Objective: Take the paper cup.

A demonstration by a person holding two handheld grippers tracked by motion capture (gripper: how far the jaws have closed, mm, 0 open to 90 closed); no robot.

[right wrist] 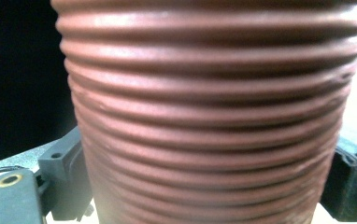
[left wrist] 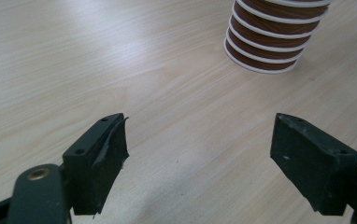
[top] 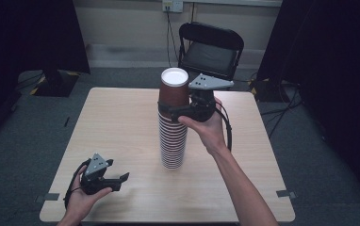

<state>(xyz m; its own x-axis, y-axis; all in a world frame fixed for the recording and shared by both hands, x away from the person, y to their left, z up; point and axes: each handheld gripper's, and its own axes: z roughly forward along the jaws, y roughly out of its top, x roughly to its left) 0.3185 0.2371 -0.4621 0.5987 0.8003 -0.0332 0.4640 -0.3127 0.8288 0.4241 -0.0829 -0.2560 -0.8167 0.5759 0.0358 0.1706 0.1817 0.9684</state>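
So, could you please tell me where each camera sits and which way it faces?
High view: above the person's side, looking forward and down on the table; both forearms, left gripper, right gripper.
Left gripper view: rides low over the table, facing the foot of the cup stack; its two jaws stand apart.
Right gripper view: pressed close to the stack, its jaws flanking it.
All three share the stack.

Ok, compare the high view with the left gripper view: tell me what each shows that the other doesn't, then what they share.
High view alone: the whole stack of cups with its white top, the right gripper with its jaws around the upper cups, the left hand, a black folding chair beyond the table.

Left gripper view alone: a close look between the left gripper jaws, wide apart with nothing between them, and the torn padding on one jaw.

Both: the wooden table and the stack's lower cups.
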